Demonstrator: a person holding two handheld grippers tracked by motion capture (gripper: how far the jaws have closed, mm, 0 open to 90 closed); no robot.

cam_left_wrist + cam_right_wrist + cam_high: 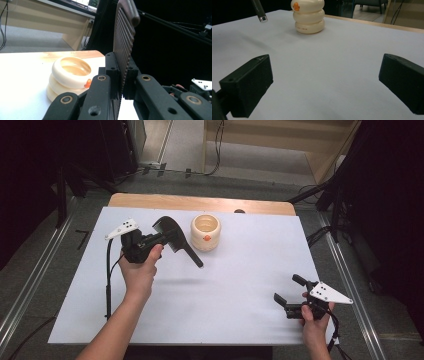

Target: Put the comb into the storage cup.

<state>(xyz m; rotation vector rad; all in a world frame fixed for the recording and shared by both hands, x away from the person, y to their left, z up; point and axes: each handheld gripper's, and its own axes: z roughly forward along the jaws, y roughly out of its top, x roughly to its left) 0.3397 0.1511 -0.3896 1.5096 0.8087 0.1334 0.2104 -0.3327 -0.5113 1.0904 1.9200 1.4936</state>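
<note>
My left gripper (166,239) is shut on a dark comb (173,236) and holds it above the white table (235,280); the comb's handle (196,258) slants down to the right. In the left gripper view the comb's teeth (123,37) rise upright between the jaws of the left gripper (121,75). A cream ribbed cup (205,232) with an orange mark stands just right of the comb, open side up. Near the table's front right corner my right gripper (286,288) is open and holds nothing. In its view, the right gripper (325,80) faces the cup (309,16) and the handle tip (260,11).
A white sheet covers the table, with a strip of bare wood (200,202) along the far edge. Dark stands and cables (327,195) surround the table on the floor. A beige step (270,150) lies beyond.
</note>
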